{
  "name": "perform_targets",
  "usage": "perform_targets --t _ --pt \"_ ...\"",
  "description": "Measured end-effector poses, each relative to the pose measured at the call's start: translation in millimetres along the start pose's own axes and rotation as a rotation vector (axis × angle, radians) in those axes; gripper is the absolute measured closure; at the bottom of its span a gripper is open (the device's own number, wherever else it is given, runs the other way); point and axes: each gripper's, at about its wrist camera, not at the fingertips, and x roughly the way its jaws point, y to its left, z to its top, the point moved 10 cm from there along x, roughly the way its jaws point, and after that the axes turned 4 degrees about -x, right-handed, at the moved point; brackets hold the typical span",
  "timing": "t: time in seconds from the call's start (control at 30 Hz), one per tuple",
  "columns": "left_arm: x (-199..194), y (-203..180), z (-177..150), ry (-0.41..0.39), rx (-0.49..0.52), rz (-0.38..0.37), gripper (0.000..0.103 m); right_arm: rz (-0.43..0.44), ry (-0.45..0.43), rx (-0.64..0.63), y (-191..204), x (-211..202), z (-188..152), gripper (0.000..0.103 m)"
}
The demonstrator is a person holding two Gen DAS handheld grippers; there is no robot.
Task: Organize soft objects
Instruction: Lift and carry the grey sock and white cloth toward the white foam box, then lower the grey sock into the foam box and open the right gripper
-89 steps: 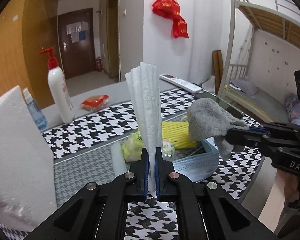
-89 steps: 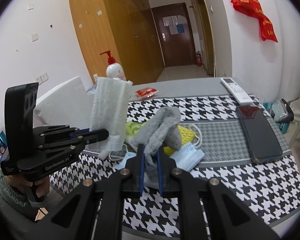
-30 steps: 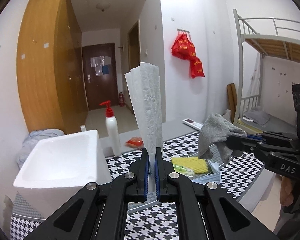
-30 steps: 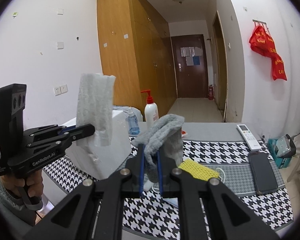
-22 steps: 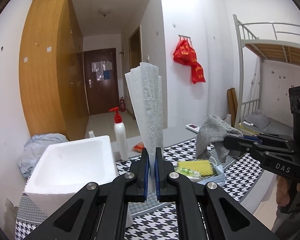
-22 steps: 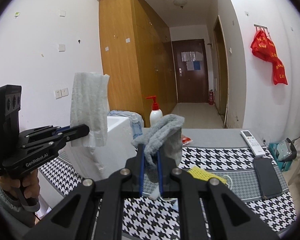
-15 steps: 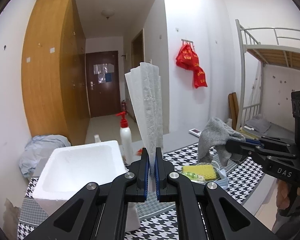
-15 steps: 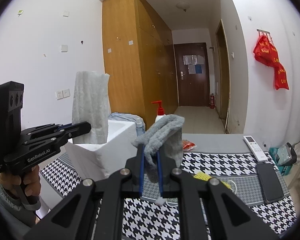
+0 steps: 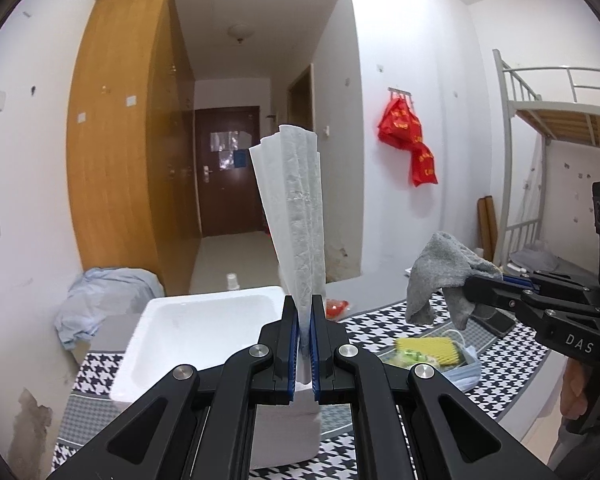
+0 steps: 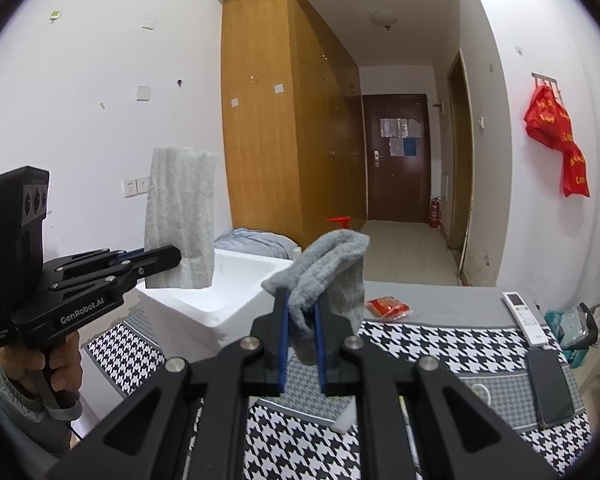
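Left wrist view: my left gripper [image 9: 305, 330] is clamped on a folded white tissue [image 9: 296, 216], which stands straight up from the closed jaws. Beyond and below it sits the white foam box [image 9: 172, 332] on the houndstooth table [image 9: 512, 344], open and showing nothing inside as far as I can see. Off to the right my right gripper [image 9: 470, 290] pinches a grey cloth [image 9: 440, 272], which droops from its tips above the table, well apart from the box. Under it a small heap remains on the table: a yellow sponge [image 9: 430, 346] and a blue mask [image 9: 466, 372] touching it, with some greenish bits I cannot identify.

Right wrist view: my right gripper [image 10: 301, 340] is closed on the cloth [image 10: 328, 268], folded over the tips and hanging down the far side. To the left, my left gripper [image 10: 172, 258] holds the tissue [image 10: 180, 216] upright, just over the near edge of the box [image 10: 228, 300]. A remote [image 10: 524, 316] and a phone [image 10: 548, 388] lie at the right of the table; they are not soft and I judge they stay.

By my reckoning the task is early: two soft items are in my grip and in the air, none is in the box yet, and the heap still waits.
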Motion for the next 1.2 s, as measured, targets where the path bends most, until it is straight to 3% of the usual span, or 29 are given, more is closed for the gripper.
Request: perform_targets --t 1.2 --pt "-29.3 89.6 -1.1 -0.020 -0.073 0.186 0.097 0.176 -0.002 -0.102 64.2 64.0 26.3 0.089"
